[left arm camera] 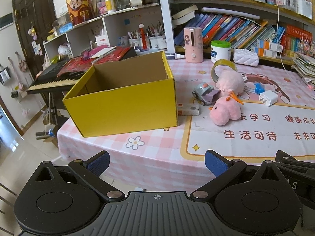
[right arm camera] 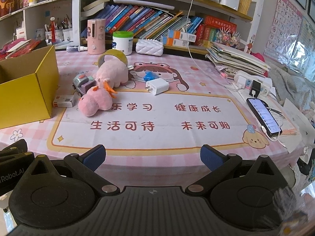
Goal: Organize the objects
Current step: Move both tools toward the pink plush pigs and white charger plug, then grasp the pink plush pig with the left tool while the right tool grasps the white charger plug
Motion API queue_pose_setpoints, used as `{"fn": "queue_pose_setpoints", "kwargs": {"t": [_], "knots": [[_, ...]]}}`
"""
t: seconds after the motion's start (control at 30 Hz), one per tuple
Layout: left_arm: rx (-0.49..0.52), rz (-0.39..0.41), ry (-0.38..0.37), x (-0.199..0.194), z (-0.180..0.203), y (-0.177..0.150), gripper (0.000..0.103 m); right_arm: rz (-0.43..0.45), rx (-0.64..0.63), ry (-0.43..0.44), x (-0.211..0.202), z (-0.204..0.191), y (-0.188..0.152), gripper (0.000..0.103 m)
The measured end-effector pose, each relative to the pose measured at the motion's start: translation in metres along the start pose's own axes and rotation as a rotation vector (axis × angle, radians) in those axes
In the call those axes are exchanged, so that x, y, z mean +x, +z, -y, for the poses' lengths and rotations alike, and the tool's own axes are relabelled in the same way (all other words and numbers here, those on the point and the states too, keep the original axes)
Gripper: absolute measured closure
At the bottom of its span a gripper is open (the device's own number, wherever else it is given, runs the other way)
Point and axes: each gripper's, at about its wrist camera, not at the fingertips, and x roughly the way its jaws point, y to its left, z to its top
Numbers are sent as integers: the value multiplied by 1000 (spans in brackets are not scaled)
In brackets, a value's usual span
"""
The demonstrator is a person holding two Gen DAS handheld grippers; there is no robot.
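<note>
far left, off the table edge: black keyboard (left arm camera: 53, 76) on a stand, red papers piled over its back end.
left of table: yellow box (left arm camera: 126, 102), open at the top, brown inside, nothing visible in it from this angle; stands on the pink checked tablecloth (left arm camera: 149, 157).
just right of the box: small flat white carton (right arm camera: 64, 101) with an orange end, lying touching or nearly touching the box's right wall.
behind the carton: grey toy car (right arm camera: 82, 82) with an orange button on top, pressed against the plush.
centre of table: pink plush toy (right arm camera: 104, 88) lying on its side, head toward the camera, orange tufts on the neck; rear end resting against a tilted roll of yellowish tape (right arm camera: 113, 56).
right of the plush: white charger plug (right arm camera: 157, 86), prongs pointing left; small blue toy (right arm camera: 149, 76) just behind it, near but apart.
back row, along the shelf foot: pink humidifier (right arm camera: 96, 36), white tub with green lid (right arm camera: 123, 43), white quilted case (right arm camera: 150, 47), all upright.
right side: stack of papers (right arm camera: 236, 61), power strip (right arm camera: 254, 83) with plugs in it, phone (right arm camera: 263, 116) with lit screen and cable attached.
left gripper (left arm camera: 157, 163): released, blue pads spread wide, nothing between them, held off the table's near edge facing the box.
right gripper (right arm camera: 153, 157): released, pads spread wide, empty, at the near edge facing the printed mat.
</note>
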Motion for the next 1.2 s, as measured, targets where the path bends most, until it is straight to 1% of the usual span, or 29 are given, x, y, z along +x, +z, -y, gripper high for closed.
{"fn": "queue_pose_setpoints", "kwargs": {"t": [0.47,0.7,1.03,1.2], "knots": [[-20,-48,10,31,23,18,0,-37,-35,20,37,8,22,0],[-17,-61,1,48,41,32,0,-59,-50,44,65,17,40,0],[-30,-84,-18,67,76,52,0,-79,-68,70,101,42,64,0],[-34,-91,-21,75,94,59,0,-74,-83,110,121,59,77,0]]}}
